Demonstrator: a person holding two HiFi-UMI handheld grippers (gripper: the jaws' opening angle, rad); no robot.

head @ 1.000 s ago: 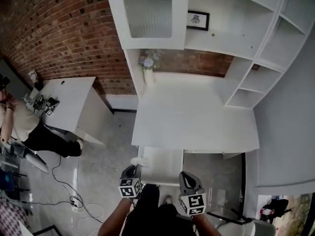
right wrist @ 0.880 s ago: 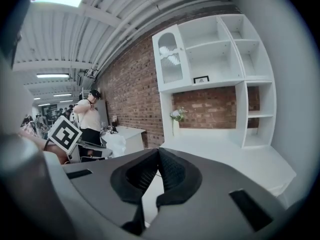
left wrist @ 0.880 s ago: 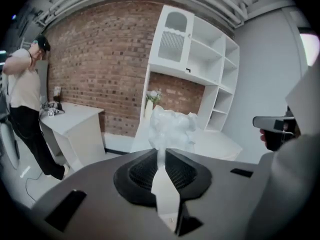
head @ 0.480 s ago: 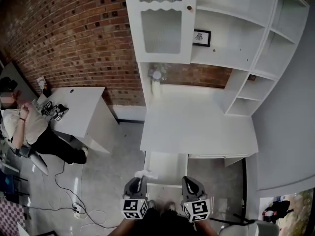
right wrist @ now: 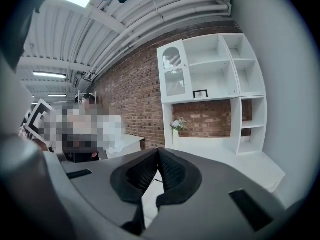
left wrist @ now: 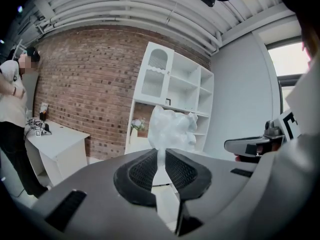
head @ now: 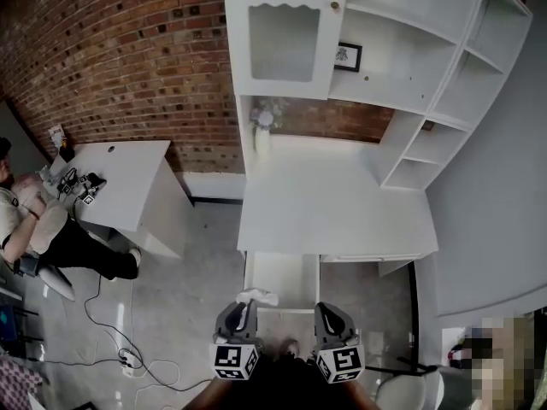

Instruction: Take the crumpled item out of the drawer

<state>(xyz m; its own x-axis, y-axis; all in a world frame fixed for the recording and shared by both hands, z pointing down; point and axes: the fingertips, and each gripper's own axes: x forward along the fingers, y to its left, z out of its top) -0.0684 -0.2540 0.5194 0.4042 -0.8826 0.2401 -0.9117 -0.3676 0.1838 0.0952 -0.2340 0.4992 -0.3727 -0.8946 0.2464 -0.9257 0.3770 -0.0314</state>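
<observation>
1. Far to the left of the drawer [head: 286, 280], a person [head: 34, 229] sits on a chair.
2. The left gripper [head: 246, 313] is at the drawer's front left corner. Its fingers [left wrist: 142, 169] squeeze the bottom of the crumpled item [left wrist: 172, 129].
3. The crumpled item is white. It sticks up from those fingers, over the drawer's front left corner.
4. The drawer is pulled open. Behind it is the white tabletop [head: 333, 203].
5. The right gripper [head: 327, 319] is at the drawer's front right corner. Its fingers [right wrist: 172, 171] are closed together with nothing in them.
</observation>
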